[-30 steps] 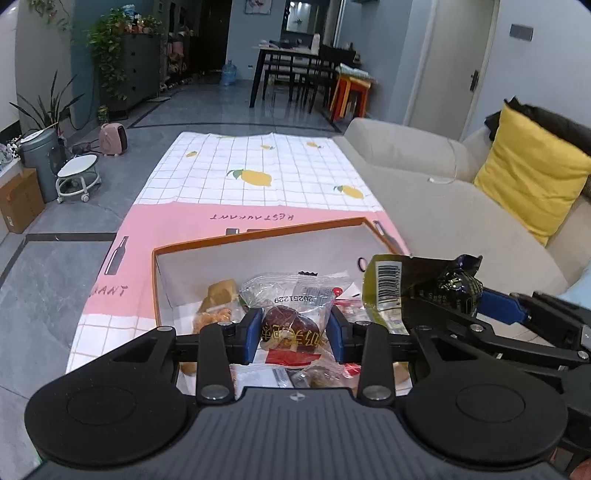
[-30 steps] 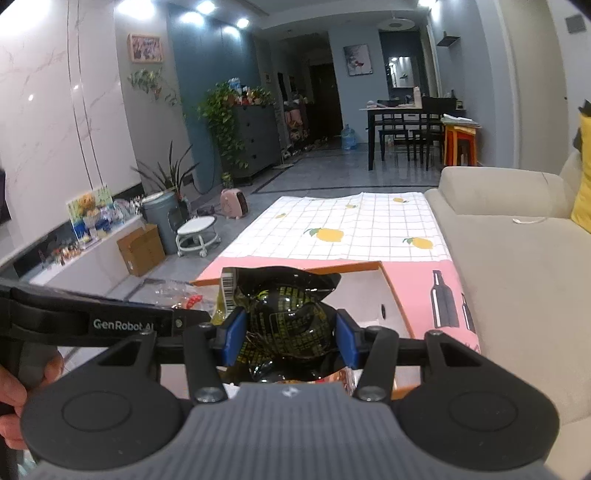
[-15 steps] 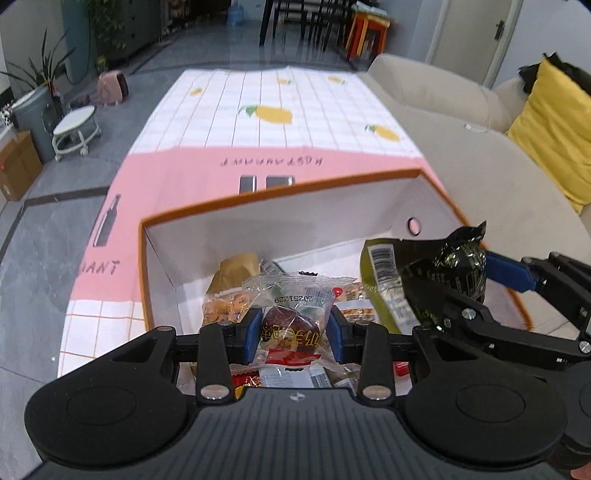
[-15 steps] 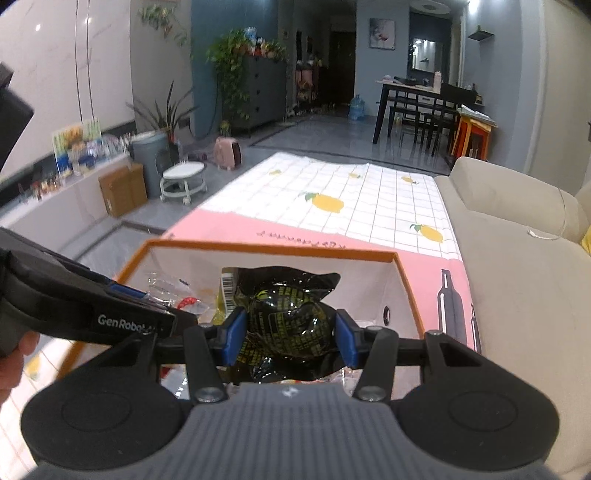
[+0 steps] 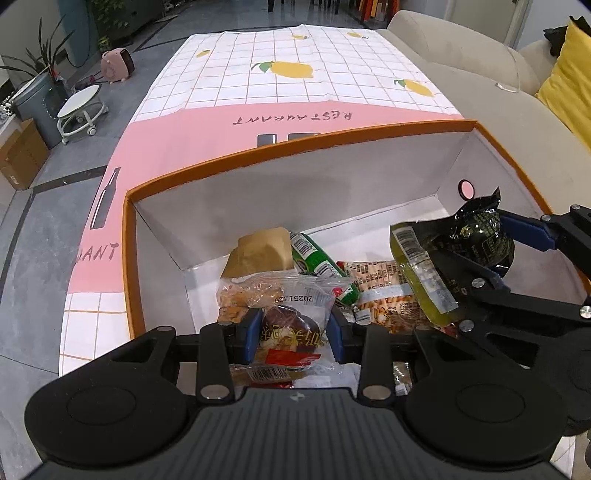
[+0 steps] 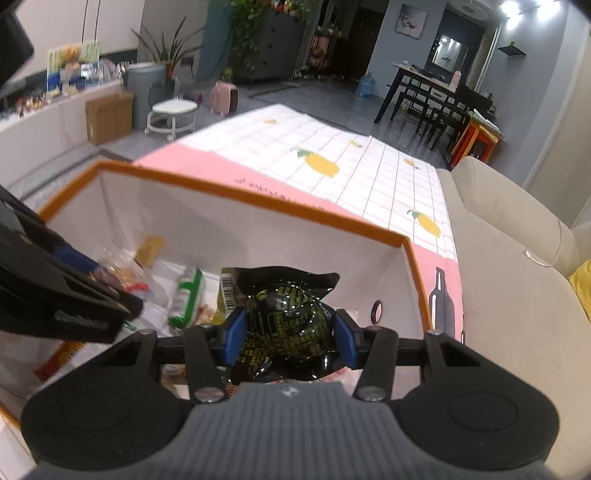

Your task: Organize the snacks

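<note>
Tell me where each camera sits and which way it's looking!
Left wrist: sits on the left claw, looking down into the orange-rimmed box; the claw grips a clear-wrapped snack, and the right claw shows alongside.
Right wrist: sits on the right claw, looking into the box past its black-and-green packet toward the dining table; the left claw's black arm shows at the left edge.
Shared: the box, the packet, the lemon tablecloth.

"20251229" on clear snack packet (image 5: 295,306)

This is a home's living room: a soft sofa (image 6: 517,258) at 3 o'clock, a dining table (image 6: 436,79) at 1 o'clock, and plants (image 6: 255,22) at 11 o'clock.
</note>
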